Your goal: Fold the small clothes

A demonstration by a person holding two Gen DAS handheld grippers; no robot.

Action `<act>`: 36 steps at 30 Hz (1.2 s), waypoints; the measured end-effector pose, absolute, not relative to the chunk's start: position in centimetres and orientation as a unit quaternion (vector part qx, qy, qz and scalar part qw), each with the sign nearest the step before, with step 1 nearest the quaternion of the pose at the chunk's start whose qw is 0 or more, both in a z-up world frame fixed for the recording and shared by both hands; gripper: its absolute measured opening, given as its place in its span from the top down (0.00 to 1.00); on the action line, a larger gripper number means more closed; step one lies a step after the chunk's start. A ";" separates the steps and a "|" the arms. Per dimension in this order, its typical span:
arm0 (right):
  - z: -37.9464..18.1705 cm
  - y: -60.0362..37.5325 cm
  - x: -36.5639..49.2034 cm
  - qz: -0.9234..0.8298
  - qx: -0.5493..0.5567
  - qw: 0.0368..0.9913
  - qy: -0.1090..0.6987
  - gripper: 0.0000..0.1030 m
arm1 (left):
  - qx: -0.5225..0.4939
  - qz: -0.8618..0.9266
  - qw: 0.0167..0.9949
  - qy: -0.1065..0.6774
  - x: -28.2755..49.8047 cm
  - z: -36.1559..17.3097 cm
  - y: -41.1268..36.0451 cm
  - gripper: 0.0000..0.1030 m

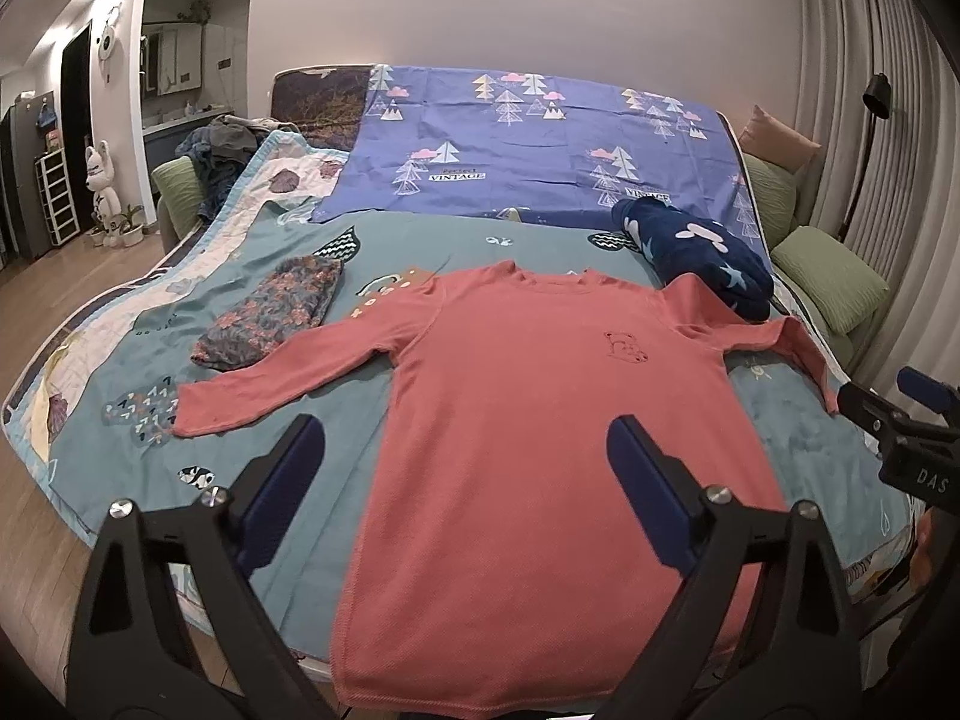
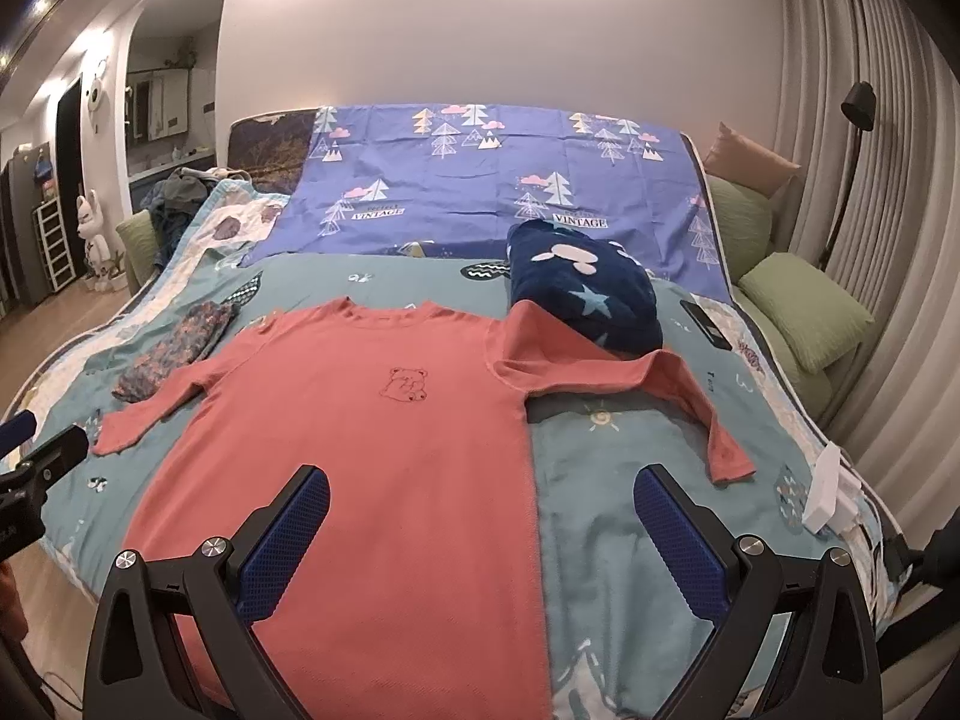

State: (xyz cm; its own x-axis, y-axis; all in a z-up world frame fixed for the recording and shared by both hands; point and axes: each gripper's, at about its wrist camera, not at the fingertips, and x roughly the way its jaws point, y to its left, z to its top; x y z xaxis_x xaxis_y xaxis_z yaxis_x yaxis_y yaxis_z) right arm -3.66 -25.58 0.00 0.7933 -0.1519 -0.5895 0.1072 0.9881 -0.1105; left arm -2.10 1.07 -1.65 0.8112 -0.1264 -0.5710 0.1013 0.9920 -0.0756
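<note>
A salmon-pink long-sleeved shirt with a small bear drawing on the chest lies flat, front up, on the teal bedspread, both sleeves spread out. My left gripper hovers open over the shirt's lower left part, nothing between its blue-padded fingers. My right gripper stands open above the shirt's lower right edge, empty. The right sleeve bends down toward the bed's right side. In the left wrist view the right gripper's body shows at the far right edge.
A folded floral garment lies left of the shirt. A dark blue star-print fleece bundle sits behind the right shoulder. A purple tree-print sheet covers the far bed. A white box and a dark phone rest at the right.
</note>
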 end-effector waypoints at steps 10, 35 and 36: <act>-0.5 -25.5 -3.6 -0.069 -0.034 0.945 0.318 0.00 | -0.008 -0.053 0.951 0.304 -1.9 -1.8 0.8 0.08; -1.0 -26.9 -3.8 -0.076 -0.010 0.943 0.324 0.00 | 0.016 -0.050 0.959 0.279 -1.9 -1.0 -0.6 0.08; -0.9 -27.3 -3.7 -0.077 -0.007 0.943 0.324 0.00 | 0.018 -0.053 0.959 0.279 -1.8 -0.9 -0.8 0.08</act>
